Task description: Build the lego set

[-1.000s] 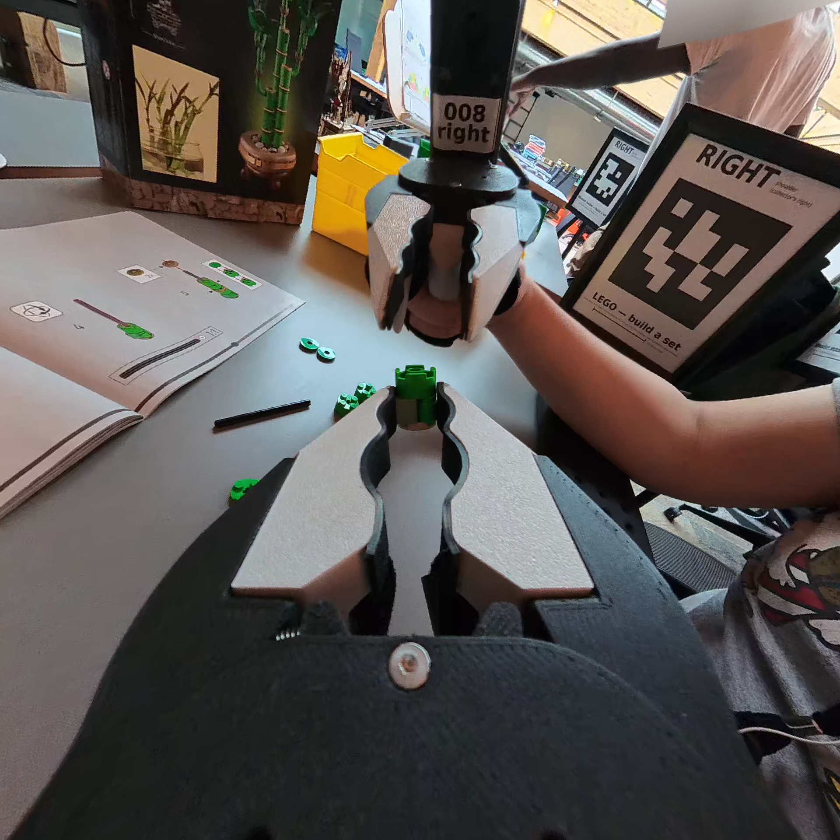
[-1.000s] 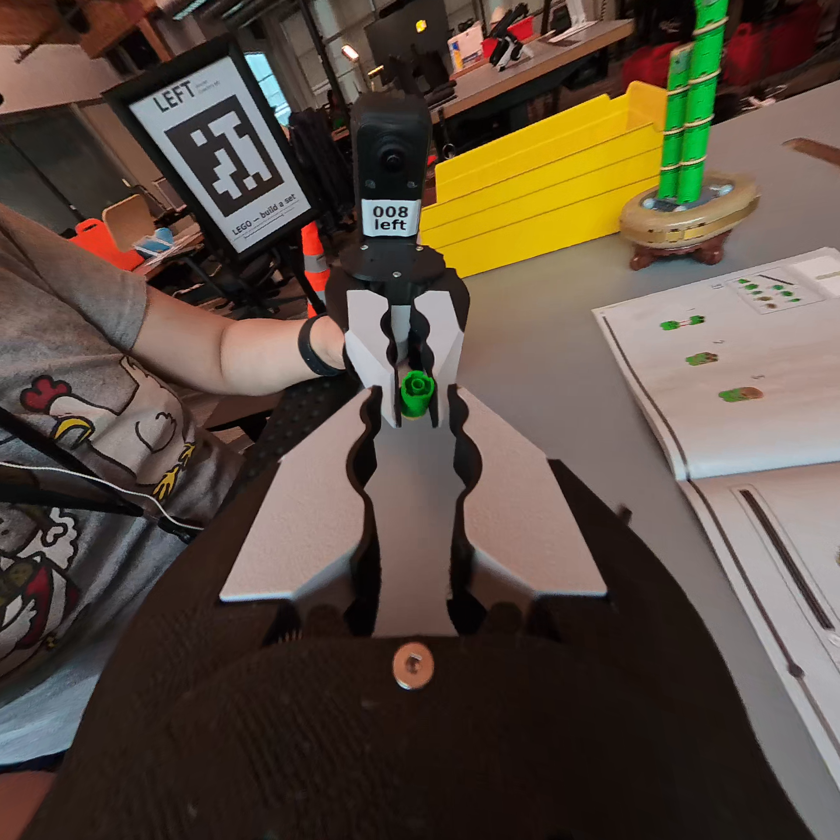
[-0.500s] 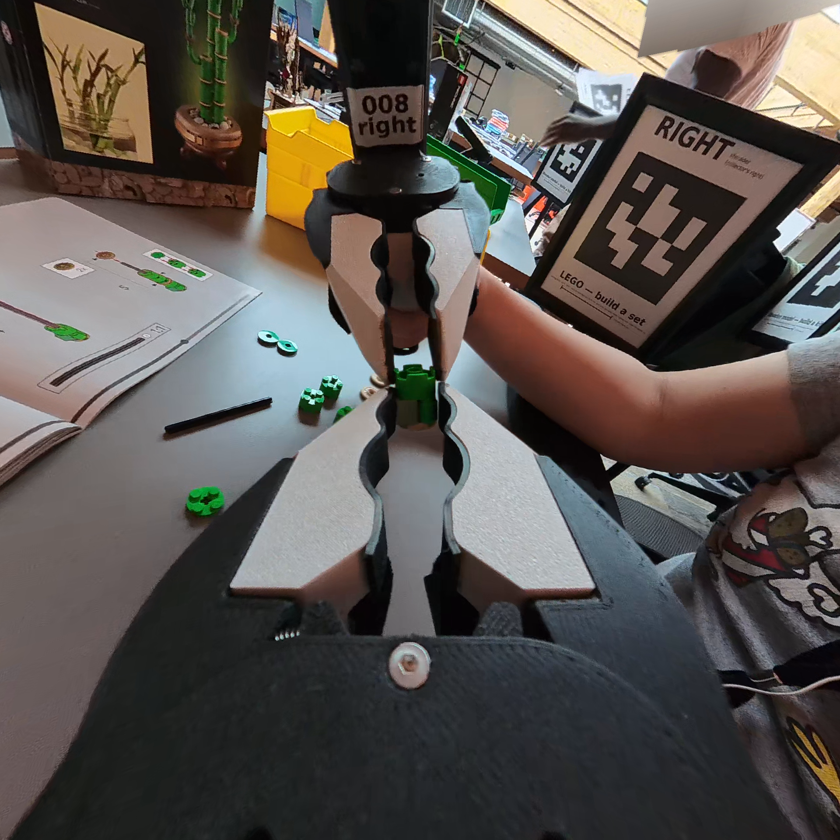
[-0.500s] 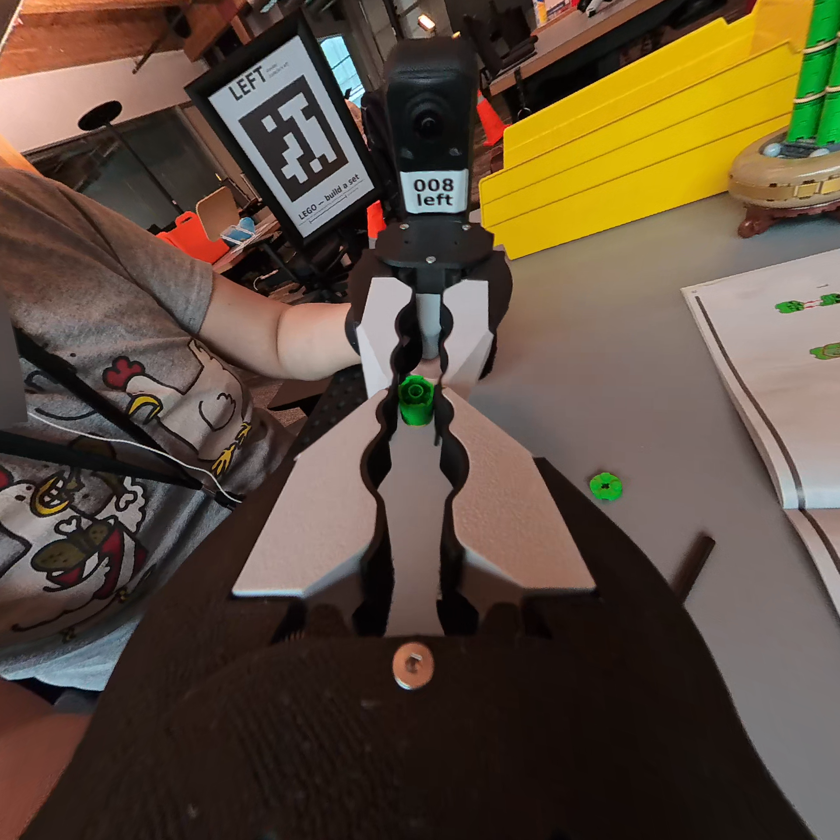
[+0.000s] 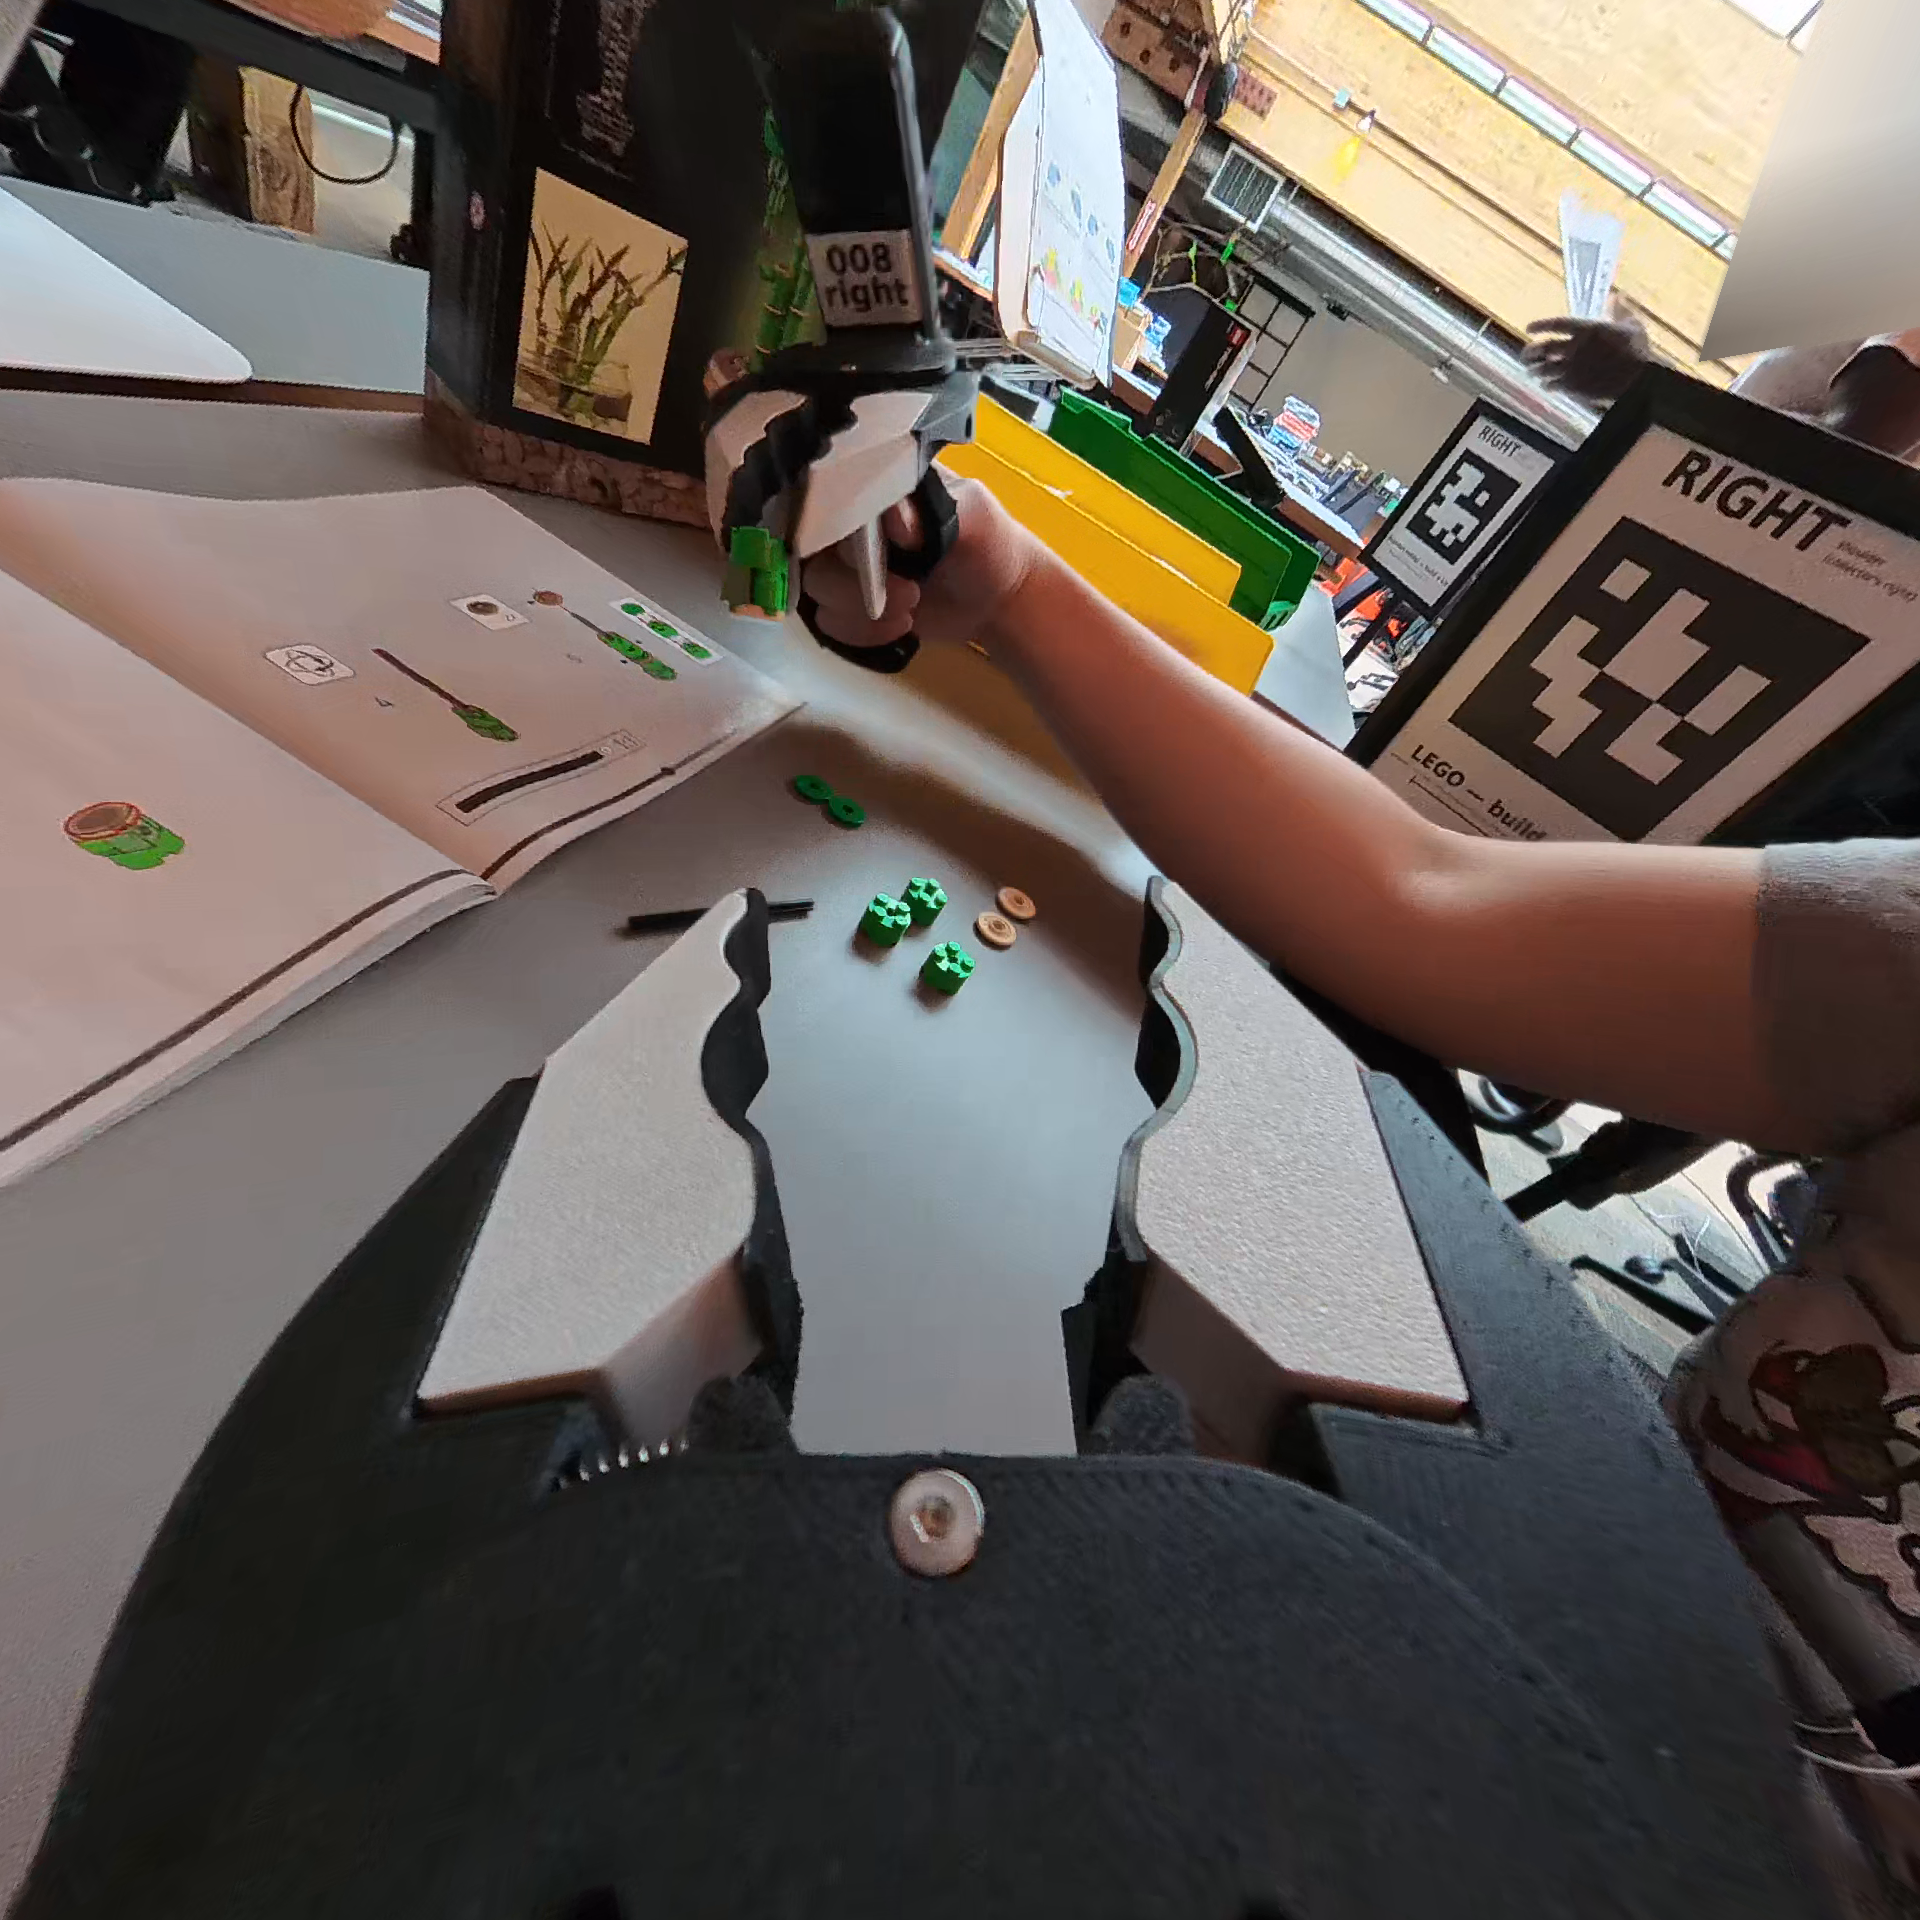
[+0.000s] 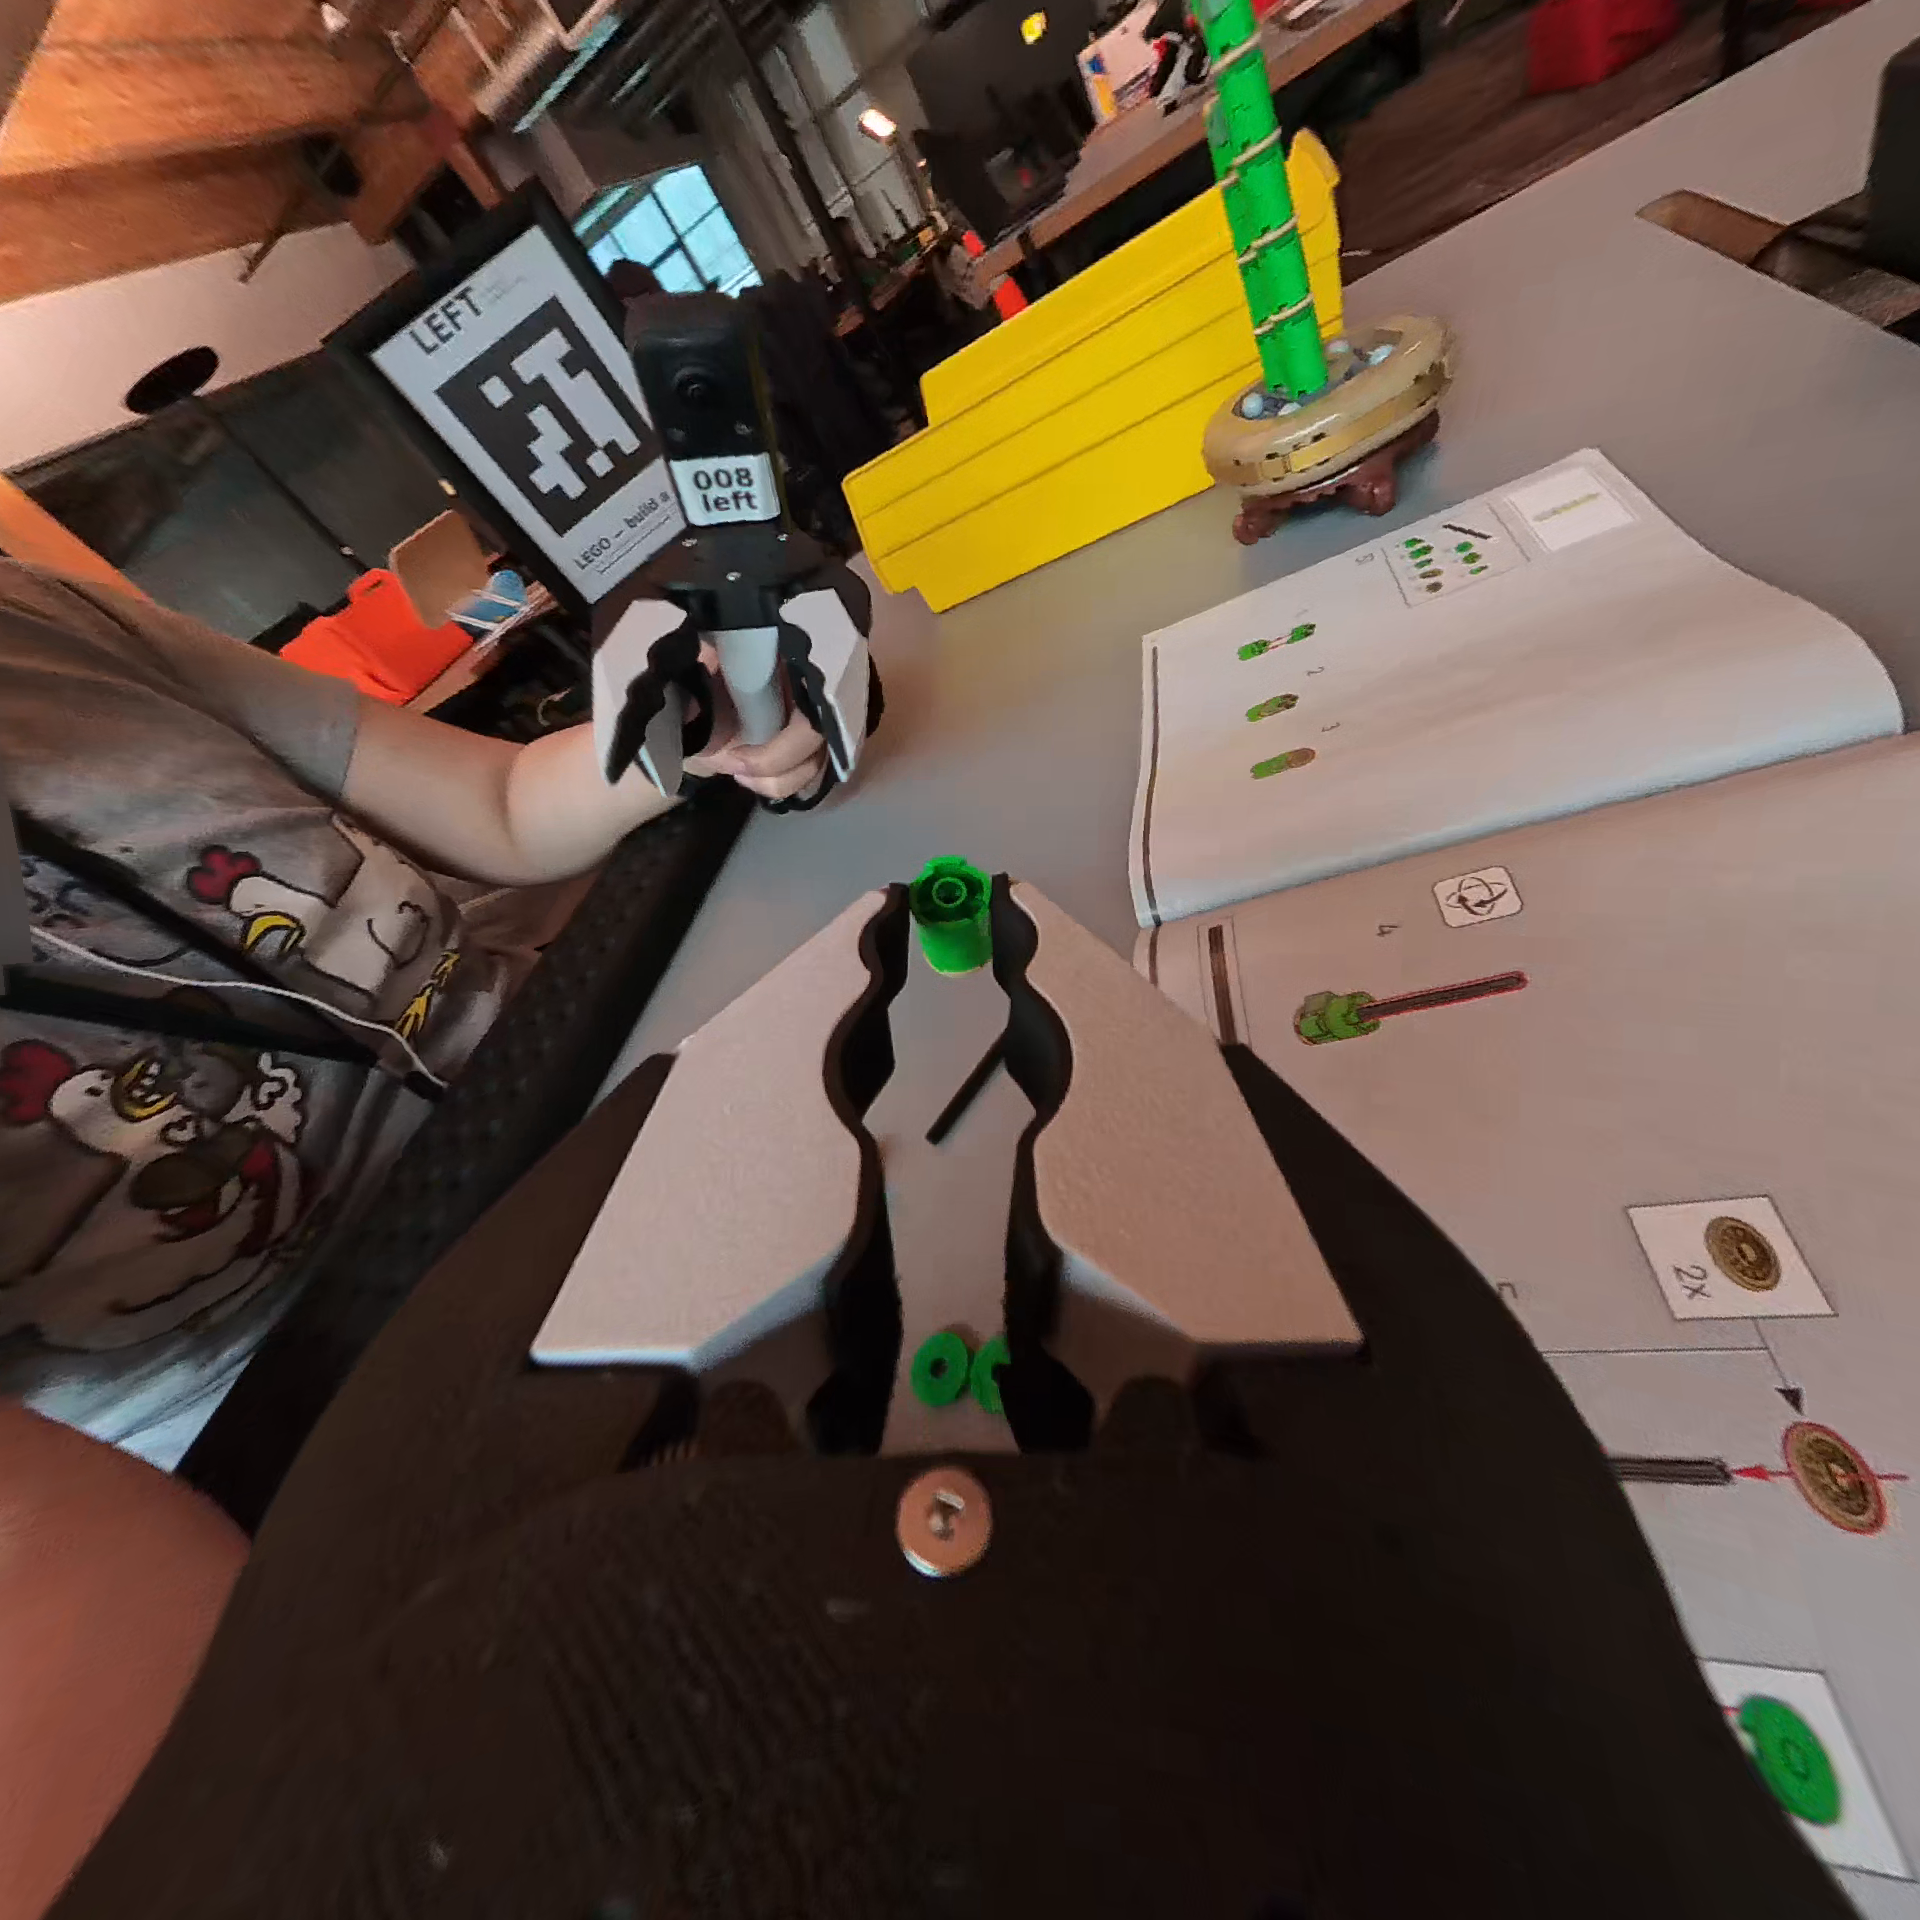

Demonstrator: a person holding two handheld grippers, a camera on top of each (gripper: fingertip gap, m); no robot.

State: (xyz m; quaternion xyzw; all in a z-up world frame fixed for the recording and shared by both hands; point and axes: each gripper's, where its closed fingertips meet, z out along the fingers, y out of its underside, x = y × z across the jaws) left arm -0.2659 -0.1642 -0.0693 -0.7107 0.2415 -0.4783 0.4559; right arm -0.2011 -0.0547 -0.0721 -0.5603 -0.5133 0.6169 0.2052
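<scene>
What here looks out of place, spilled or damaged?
Nothing stands out. Loose green round bricks and tan discs lie on the table beside the open instruction booklet; the right gripper holds a green brick stack.

Grey table (image 5: 260,1195) carries the open instruction booklet (image 5: 312,727) left, loose green bricks (image 5: 914,925), yellow bin (image 6: 1091,447) far.

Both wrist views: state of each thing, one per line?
left tongs: open, empty
right tongs: shut on green stack
green stack: held at the tips, off the table
instruction booklet: open, flat on table
black axle: lying loose on table
three green round bricks: loose on table
bamboo model: upright on its base
</scene>
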